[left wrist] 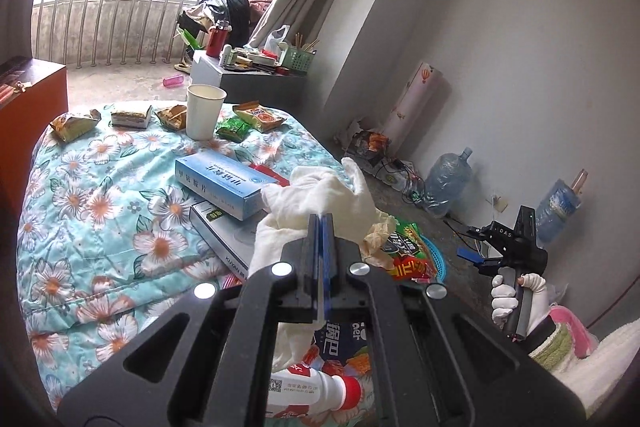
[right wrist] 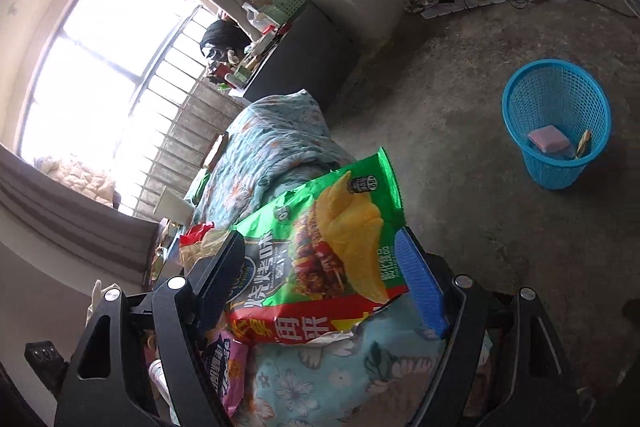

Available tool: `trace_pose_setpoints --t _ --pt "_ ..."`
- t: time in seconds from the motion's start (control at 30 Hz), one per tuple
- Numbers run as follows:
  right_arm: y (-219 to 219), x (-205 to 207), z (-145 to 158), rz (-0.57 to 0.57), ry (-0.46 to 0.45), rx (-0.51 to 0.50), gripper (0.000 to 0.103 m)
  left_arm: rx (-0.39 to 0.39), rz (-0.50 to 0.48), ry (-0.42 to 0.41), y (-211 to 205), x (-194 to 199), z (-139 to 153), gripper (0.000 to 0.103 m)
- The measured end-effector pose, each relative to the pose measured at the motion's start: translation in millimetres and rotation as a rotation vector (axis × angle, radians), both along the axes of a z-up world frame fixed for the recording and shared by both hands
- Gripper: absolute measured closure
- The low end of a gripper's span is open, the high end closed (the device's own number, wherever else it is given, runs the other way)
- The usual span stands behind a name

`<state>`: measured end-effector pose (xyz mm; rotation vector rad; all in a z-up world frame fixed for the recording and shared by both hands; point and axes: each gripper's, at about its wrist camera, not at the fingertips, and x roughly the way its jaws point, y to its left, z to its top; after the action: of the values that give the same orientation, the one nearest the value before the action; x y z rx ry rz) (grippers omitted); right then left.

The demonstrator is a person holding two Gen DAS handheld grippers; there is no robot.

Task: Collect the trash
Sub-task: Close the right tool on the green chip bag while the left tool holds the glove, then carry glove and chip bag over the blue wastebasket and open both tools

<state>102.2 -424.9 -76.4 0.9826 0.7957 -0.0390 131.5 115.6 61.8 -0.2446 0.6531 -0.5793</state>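
Trash lies scattered over the flowered quilt (left wrist: pixel 100 195) of the bed: snack wrappers, a paper cup (left wrist: pixel 203 111) and boxes at the far end, more packets near. The left gripper (left wrist: pixel 320 227) has its fingers fully closed, pinching a crumpled white cloth or tissue (left wrist: pixel 316 187) that bunches up around the tips. The right gripper (right wrist: pixel 320 275) has its fingers spread wide on either side of a green chip bag (right wrist: pixel 320 251) lying at the near edge of the bed; the dark finger (right wrist: pixel 220 271) stands at the bag's left, the blue one (right wrist: pixel 420 283) at its right. Whether either pad presses on the bag I cannot tell; it reads as straddled, not yet gripped. The bag's long axis runs away from the fingers, towards the far right, so they span its width. A blue basket (right wrist: pixel 556 123) stands on the floor well to the right, nearer the right hand than the left, already holding a few scraps.
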Motion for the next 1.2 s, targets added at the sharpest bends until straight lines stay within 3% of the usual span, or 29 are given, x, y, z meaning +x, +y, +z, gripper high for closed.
trace_pose_setpoints --t 0.2,0.37,0.5,0.63,0.77,0.93,1.2 --pt "-7.2 18.6 -53.5 0.018 0.059 0.176 0.027 -0.008 -0.031 0.013 -8.8 4.3 -4.9 0.103" --pt "-4.8 40.5 -73.2 0.033 0.060 0.214 0.028 -0.008 -0.043 0.030 -14.2 6.6 -9.3 0.103" --pt "-2.3 53.6 -75.1 0.051 0.032 0.239 0.041 -0.008 -0.049 0.032 -16.1 7.2 -10.9 0.103" --pt "-2.3 56.6 -74.7 0.052 0.028 0.259 0.062 -0.017 -0.059 0.042 -17.9 8.3 -13.9 0.103" --pt "-2.3 46.8 -65.5 0.051 0.006 0.250 0.079 -0.016 -0.077 0.047 -21.6 9.8 -16.8 0.103" --pt "-2.0 29.4 -39.7 0.053 -0.052 0.206 0.089 -0.003 -0.090 0.057 -25.7 14.5 -19.0 0.103" --pt "-8.3 -9.1 21.6 0.080 -0.137 0.057 0.090 0.020 -0.104 0.036 -37.8 13.7 -14.2 0.103"
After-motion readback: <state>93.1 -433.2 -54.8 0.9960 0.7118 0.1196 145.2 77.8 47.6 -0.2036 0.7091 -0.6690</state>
